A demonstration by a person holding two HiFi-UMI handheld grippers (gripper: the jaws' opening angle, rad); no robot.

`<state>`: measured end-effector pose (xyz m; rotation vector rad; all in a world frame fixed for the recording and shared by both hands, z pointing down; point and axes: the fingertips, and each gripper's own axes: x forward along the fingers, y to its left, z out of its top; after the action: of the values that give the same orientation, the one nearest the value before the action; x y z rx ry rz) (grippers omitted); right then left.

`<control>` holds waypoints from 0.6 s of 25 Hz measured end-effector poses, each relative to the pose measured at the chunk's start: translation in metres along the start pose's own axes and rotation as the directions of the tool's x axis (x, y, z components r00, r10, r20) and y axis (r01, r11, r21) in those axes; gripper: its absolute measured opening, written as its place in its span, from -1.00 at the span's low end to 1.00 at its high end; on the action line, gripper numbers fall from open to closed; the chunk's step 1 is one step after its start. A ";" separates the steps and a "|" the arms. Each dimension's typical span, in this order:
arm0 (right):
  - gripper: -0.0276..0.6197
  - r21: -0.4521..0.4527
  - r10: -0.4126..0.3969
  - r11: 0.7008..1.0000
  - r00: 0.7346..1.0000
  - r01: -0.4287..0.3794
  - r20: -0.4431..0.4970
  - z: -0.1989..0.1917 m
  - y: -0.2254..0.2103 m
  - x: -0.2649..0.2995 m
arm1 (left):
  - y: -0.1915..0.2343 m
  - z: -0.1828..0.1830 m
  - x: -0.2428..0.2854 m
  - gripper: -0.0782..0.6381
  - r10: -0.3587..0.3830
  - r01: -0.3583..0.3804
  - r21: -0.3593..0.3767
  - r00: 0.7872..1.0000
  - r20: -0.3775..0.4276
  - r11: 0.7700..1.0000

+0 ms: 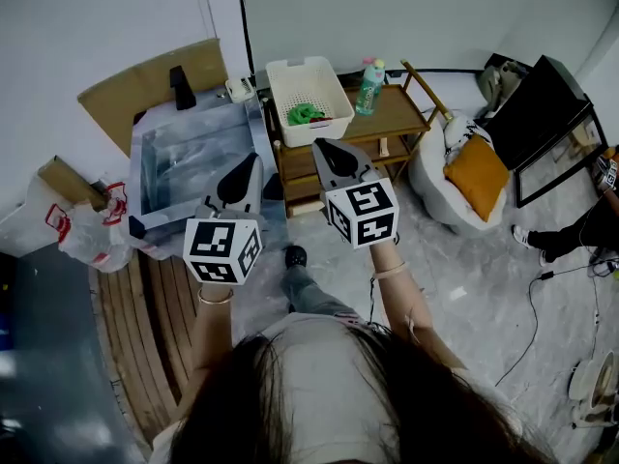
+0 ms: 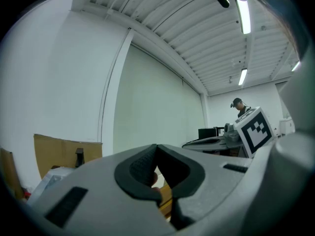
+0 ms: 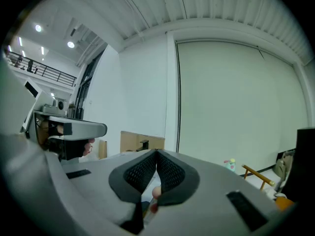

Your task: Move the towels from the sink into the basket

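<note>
A steel sink [image 1: 155, 153] stands at the left, and I can make out no towel in its shiny basin. A white basket [image 1: 334, 90] sits on a wooden cart [image 1: 401, 114] with a green towel [image 1: 306, 115] inside. My left gripper [image 1: 254, 159] hovers over the sink's right edge. The right gripper [image 1: 318, 145] is raised in front of the cart, just below the basket. Both point up and forward with jaws together and nothing between them. The left gripper [image 2: 156, 146] and the right gripper [image 3: 157, 152] each show their tips meeting against the wall.
A green bottle [image 1: 369, 87] stands on the cart beside the basket. A white beanbag with an orange cushion [image 1: 476, 177] and a black frame [image 1: 551, 129] fill the right. Cardboard [image 1: 155, 85] leans behind the sink, and a plastic bag [image 1: 92, 230] lies at its left.
</note>
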<state>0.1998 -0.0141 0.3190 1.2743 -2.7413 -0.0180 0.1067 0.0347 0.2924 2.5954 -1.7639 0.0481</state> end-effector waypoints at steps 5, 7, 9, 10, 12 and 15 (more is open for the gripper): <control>-0.83 -0.007 0.000 1.000 1.000 0.000 0.006 0.005 0.008 -0.017 | -0.005 0.001 -0.011 -0.77 0.007 -0.007 -0.003 1.000 0.004 1.000; -0.83 -0.012 0.000 1.000 1.000 0.000 0.006 0.006 0.010 -0.024 | -0.008 0.003 -0.015 -0.77 0.009 -0.009 -0.004 1.000 0.009 1.000; -0.83 -0.017 -0.001 1.000 1.000 0.001 0.004 0.008 0.011 -0.028 | -0.009 0.005 -0.017 -0.77 0.011 -0.011 -0.007 1.000 0.013 1.000; -0.84 -0.019 -0.001 1.000 1.000 0.001 0.003 0.009 0.011 -0.030 | -0.010 0.006 -0.018 -0.77 0.011 -0.011 -0.009 1.000 0.014 1.000; -0.84 -0.023 -0.002 1.000 1.000 0.003 0.006 0.011 0.011 -0.033 | -0.012 0.007 -0.019 -0.77 0.009 -0.009 -0.008 1.000 0.018 1.000; -0.84 -0.028 -0.004 1.000 1.000 0.004 0.010 0.013 0.013 -0.037 | -0.015 0.006 -0.021 -0.77 0.004 -0.004 -0.008 1.000 0.022 1.000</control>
<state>0.2124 0.0224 0.3029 1.2758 -2.7373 -0.0632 0.1128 0.0593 0.2863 2.5968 -1.7719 0.0126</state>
